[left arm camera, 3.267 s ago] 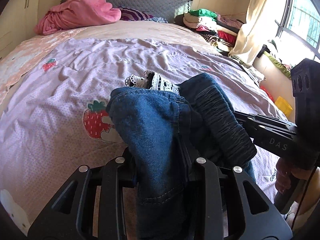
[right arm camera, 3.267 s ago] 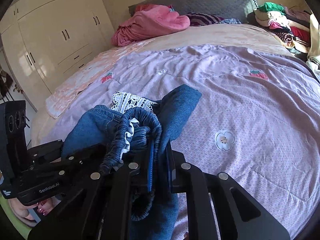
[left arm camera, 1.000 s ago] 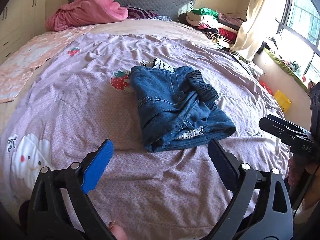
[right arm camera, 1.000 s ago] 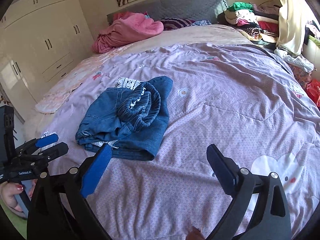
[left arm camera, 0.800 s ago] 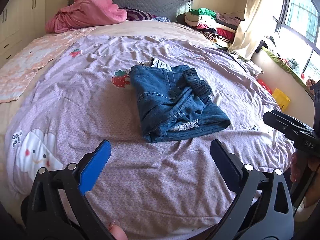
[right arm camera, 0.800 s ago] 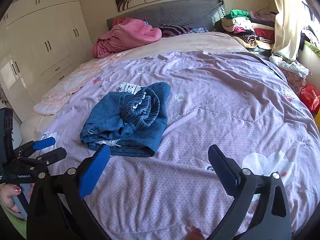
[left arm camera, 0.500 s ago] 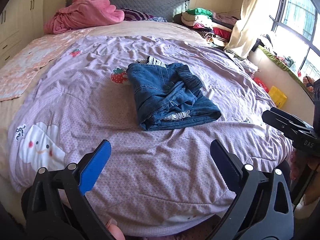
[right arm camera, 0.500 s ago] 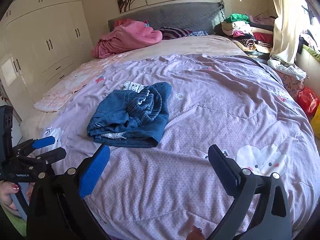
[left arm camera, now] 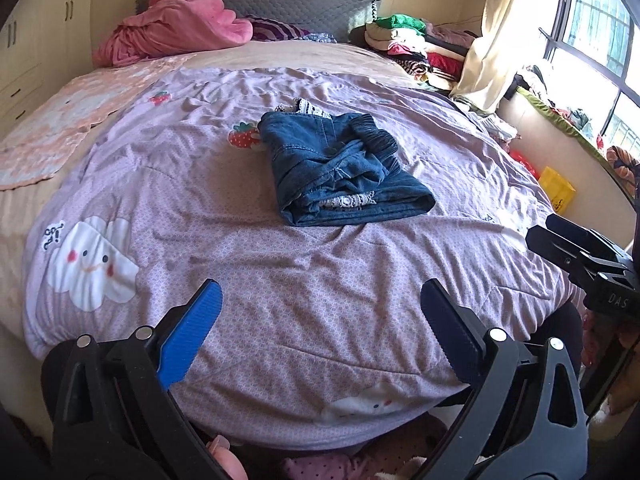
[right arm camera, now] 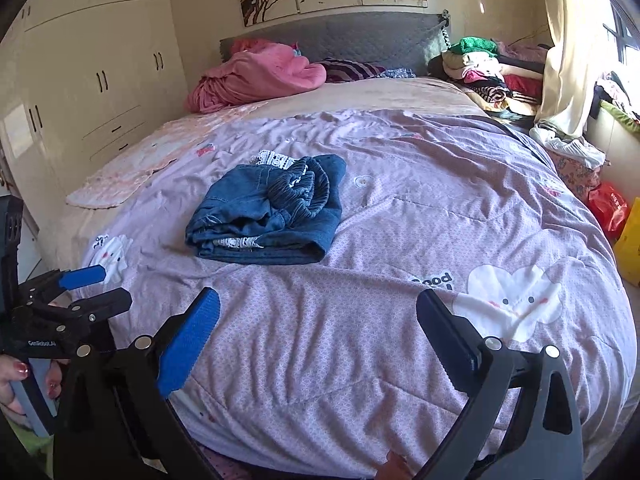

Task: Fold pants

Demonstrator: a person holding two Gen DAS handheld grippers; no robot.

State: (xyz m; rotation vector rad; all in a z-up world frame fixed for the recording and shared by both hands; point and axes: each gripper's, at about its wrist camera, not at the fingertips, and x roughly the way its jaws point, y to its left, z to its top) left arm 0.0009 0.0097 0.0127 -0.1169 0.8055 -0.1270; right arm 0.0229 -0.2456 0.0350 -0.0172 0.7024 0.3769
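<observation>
A: Start at the cameras. What are the 2 tools doing?

B: The left gripper [left arm camera: 320, 316] has its jaws spread wide with nothing between them, only the lilac quilt [left arm camera: 320, 264] below. The right gripper [right arm camera: 316, 320] is the same: released, empty, hanging over the foot of the bed. Each also shows at the edge of the other's view, well apart from the clothing.

A: And the pants?

B: The denim pants [left arm camera: 340, 172] lie farther up, near the middle of the bed, just beside a strawberry print [left arm camera: 243, 137]. They sit as 1 compact bundle with several layers stacked. The elastic waistband [right arm camera: 304, 192] curls on top, and a strip of white lace trim [right arm camera: 276, 159] pokes out at the far edge.

A: So is the job finished?

B: I'd judge it essentially done: folded, set down, and neither tool touching it. What's left, if anything, is tidying, since the waistband bulges and the edges aren't square.

A: Anything beyond?

B: A pink blanket [right arm camera: 260, 74] heaped at the headboard, and a pile of clothes [left arm camera: 412, 40] at the far right corner.
</observation>
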